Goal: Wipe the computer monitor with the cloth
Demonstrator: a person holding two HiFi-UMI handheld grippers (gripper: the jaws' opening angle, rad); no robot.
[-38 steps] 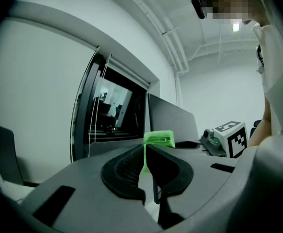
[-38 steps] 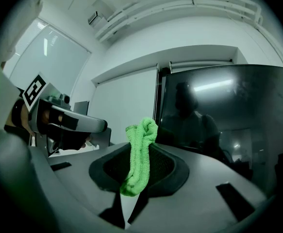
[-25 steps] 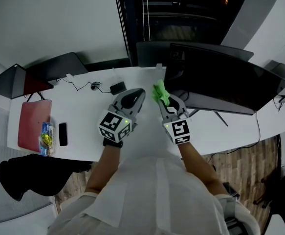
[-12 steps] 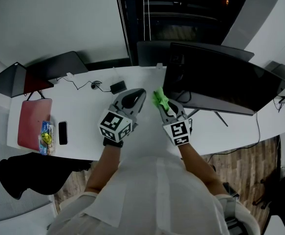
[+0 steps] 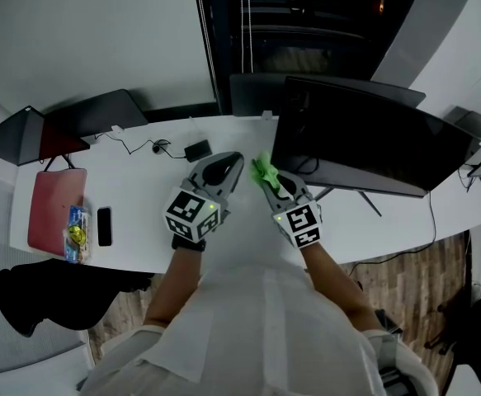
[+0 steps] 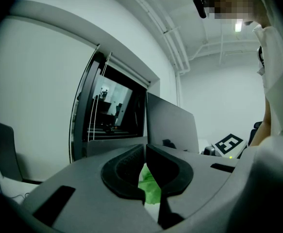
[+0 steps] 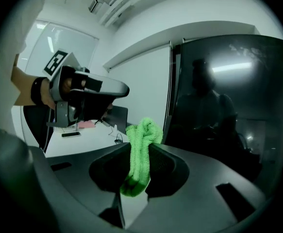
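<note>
Left end of the white bench (image 5: pixel 141 229)
A phone (image 5: pixel 105 226) lay near a pink case (image 5: pixel 54 209); a black charger (image 5: pixel 197 148) sat farther back.

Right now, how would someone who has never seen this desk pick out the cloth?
Find the big dark monitor on the white desk. Just off its left edge, the right gripper pinches the cloth between its jaws; it is the only bright green, fuzzy thing there.

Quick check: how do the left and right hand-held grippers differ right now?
The right hand-held gripper is clamped on the green cloth; the left hand-held gripper has its jaws together with nothing held. The right one sits beside the monitor's left edge; the left one is farther from it, over the white desk. Both point away from the person, side by side.
</note>
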